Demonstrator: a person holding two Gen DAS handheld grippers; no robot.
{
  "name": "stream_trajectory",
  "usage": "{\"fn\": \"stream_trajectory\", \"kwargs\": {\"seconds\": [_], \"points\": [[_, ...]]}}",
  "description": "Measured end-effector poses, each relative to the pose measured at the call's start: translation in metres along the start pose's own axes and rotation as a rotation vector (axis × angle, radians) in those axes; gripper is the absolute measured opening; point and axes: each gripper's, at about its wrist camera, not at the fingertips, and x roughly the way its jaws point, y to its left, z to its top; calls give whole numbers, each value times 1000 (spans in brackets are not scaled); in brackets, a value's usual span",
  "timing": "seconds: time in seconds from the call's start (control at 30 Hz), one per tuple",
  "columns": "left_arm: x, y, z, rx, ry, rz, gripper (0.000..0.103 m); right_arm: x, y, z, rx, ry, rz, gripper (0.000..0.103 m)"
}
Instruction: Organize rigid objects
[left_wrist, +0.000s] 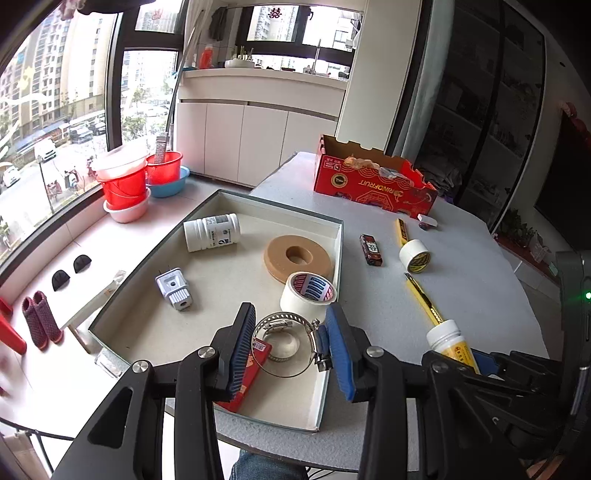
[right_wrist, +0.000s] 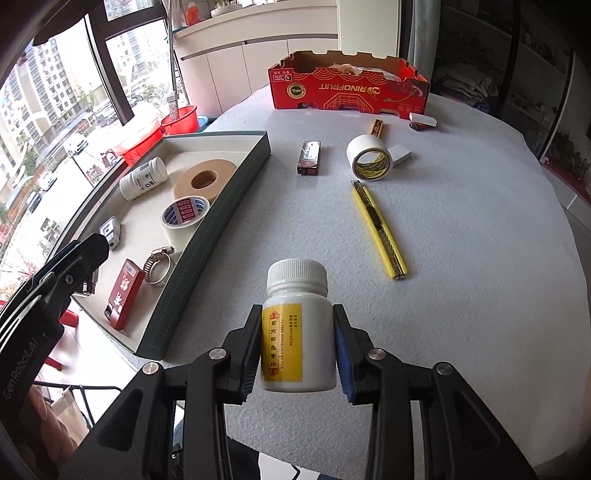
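The right gripper (right_wrist: 297, 350) has its jaws clenched on the sides of a white plastic pill bottle with a yellow label (right_wrist: 298, 334), gripped at the body below its ribbed screw cap. The bottle looks lifted clear of the grey felt-covered tabletop (right_wrist: 461, 258), and I take it to be bound for the shallow grey-walled tray with a cream floor (right_wrist: 207, 236) just to its left. The left gripper (left_wrist: 290, 347) hangs over the tray's near corner. A steel hose clamp (left_wrist: 284, 332) sits between its blue pads with its screw housing against the right one, yet in the right wrist view the clamp seems to lie on the tray floor, so I cannot tell whether those jaws grasp it or have let go. Already in the tray are a second white bottle lying on its side (left_wrist: 211, 232), a tan disc with a hole in the middle (left_wrist: 298, 258), a white tape roll with a red-and-blue printed core (left_wrist: 308, 291), a small silver metal block (left_wrist: 173, 290) and a flat red box (right_wrist: 123, 293). Out on the tabletop remain a yellow utility knife (right_wrist: 378, 229), a white tape roll with a yellow core (right_wrist: 369, 158), a small dark red packet (right_wrist: 308, 158) and, at the far edge, an open red cardboard fruit box (right_wrist: 349, 90) whose contents I cannot make out.
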Motion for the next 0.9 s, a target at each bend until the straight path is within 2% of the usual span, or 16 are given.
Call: {"fn": "stream_trajectory", "kwargs": {"seconds": [0.27, 0.5, 0.9], "points": [[8, 39, 12, -66, 11, 98, 43, 0, 33, 31, -50, -44, 84, 37], [16, 53, 16, -74, 23, 143, 43, 3, 55, 49, -87, -64, 136, 37], [30, 64, 26, -69, 41, 184, 43, 19, 52, 68, -98, -50, 136, 37]]}}
